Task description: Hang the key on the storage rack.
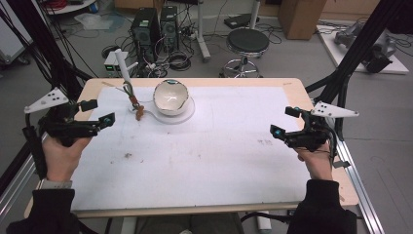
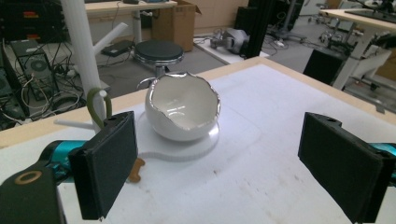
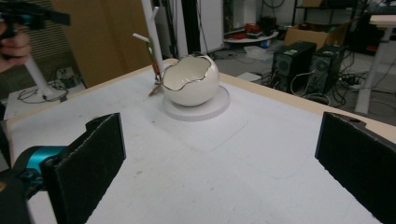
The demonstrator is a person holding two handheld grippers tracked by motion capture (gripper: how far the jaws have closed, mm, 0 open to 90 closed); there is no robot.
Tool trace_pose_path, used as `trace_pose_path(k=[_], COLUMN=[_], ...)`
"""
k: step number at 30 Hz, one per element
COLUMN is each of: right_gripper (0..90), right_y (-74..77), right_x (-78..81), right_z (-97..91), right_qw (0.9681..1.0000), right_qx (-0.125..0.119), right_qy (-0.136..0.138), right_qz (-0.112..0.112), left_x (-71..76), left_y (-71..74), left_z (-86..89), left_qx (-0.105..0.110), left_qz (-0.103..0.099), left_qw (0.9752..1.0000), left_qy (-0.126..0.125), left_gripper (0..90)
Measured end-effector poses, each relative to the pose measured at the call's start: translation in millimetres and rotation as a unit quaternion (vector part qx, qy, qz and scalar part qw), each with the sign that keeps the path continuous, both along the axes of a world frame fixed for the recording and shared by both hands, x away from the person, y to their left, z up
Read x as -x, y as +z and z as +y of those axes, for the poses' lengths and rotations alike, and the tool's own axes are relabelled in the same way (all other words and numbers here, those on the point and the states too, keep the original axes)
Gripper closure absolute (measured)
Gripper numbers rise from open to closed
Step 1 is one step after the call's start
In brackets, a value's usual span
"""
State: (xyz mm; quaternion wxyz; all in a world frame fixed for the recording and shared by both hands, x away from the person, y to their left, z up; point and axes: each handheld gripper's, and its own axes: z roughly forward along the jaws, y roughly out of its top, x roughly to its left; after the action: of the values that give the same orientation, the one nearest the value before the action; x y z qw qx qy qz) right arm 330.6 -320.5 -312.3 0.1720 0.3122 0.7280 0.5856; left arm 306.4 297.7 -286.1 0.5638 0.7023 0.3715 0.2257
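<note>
A white egg-shaped bowl [image 1: 171, 97] [image 2: 182, 109] [image 3: 191, 81] with a jagged silver rim sits on a round white base [image 1: 187, 114] [image 2: 187, 150] [image 3: 212, 108] at the back of the table. Just left of it stands a white branch stand [image 1: 123, 67] [image 2: 83, 56] [image 3: 152, 32] carrying a green cord [image 2: 98, 103], with a small brown piece [image 1: 140, 113] [image 2: 135, 171] at its foot. My left gripper [image 1: 100, 112] [image 2: 222, 144] hovers at the left edge, open and holding nothing. My right gripper [image 1: 285, 121] [image 3: 219, 154] hovers at the right, also open with nothing in it.
The white mat [image 1: 204, 151] covers most of the wooden table [image 1: 292, 85]. Behind the table are a black stool [image 1: 247, 43], two computer towers [image 1: 156, 27] and loose cables. Black frame posts [image 1: 348, 63] rise at both sides.
</note>
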Motion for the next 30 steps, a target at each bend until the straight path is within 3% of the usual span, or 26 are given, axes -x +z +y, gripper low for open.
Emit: trace_pose_path(k=[5, 8, 10, 17, 20, 30], right_gripper=[0.8, 0.8, 0.8, 0.8, 0.8, 0.8], right_y=[0.8, 3.2, 5.5, 7.6, 7.8, 10.1], right_x=[1.3, 3.1, 5.7, 9.3, 8.4, 8.6], right_z=[-2.6, -4.8, -5.8, -7.9, -9.2, -3.7], right_qw=[0.9999, 0.9996, 0.9993, 0.9991, 0.9991, 0.9992], right_qx=[-0.004, -0.011, -0.013, -0.009, -0.018, -0.011], right_qy=[-0.016, -0.027, -0.033, -0.039, -0.038, -0.038], right_qz=[-0.002, -0.004, -0.006, -0.009, -0.003, 0.001], left_x=[24.4, 30.4, 35.1, 41.4, 45.3, 37.3], left_y=[-7.9, -6.9, -6.1, -3.6, -5.4, -17.2], left_z=[5.4, 7.6, 8.9, 7.3, 6.2, -4.6], left_qx=[0.016, 0.006, 0.011, -0.001, -0.009, -0.020], left_qz=[-0.017, -0.011, -0.018, -0.027, -0.044, -0.016], left_qw=[0.9996, 0.9999, 0.9997, 0.9995, 0.9990, 0.9995], left_qy=[-0.016, -0.008, -0.010, -0.014, -0.002, -0.020], left_gripper=[12.4, 12.4, 12.4, 12.4, 12.5, 12.5])
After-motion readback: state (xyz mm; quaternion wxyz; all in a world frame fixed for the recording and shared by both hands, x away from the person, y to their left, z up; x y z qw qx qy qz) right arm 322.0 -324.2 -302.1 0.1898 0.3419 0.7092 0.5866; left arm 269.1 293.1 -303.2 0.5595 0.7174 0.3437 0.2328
